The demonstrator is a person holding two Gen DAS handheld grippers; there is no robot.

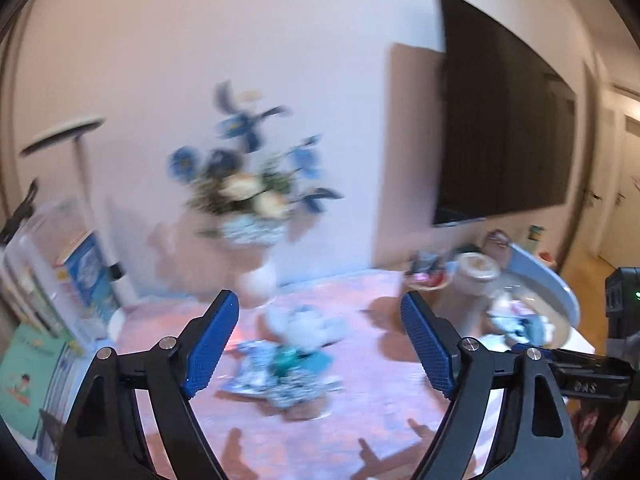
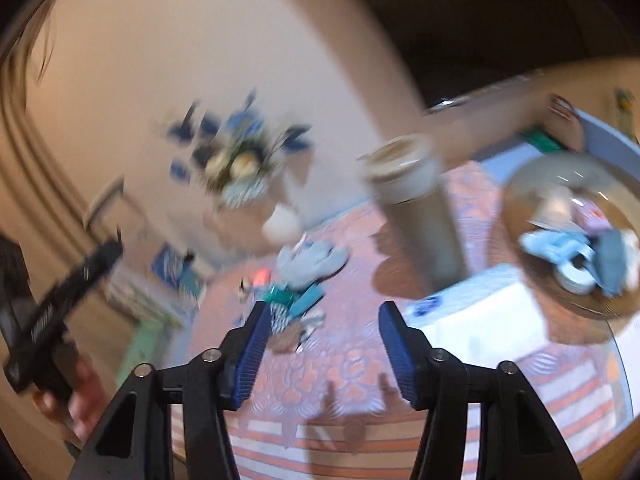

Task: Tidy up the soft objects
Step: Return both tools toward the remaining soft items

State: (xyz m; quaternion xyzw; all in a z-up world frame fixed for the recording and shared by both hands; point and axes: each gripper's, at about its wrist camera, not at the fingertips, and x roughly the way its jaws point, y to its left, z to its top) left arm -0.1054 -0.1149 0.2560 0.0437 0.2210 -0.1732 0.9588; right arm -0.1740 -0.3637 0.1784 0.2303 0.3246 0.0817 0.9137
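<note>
Here we hold both tongs wide, nothing gripped: left gripper (image 1: 320, 340), right gripper (image 2: 322, 344), the blurry blue-white soft cloth pile (image 1: 288, 364) lying just ahead between the fingers.

Little can be read. On the right claw's black body (image 1: 588, 380), at the right edge of the left wrist view, pale letters look like "DAS". Print on the book covers (image 1: 24, 384) at the left is too blurred to read.
</note>
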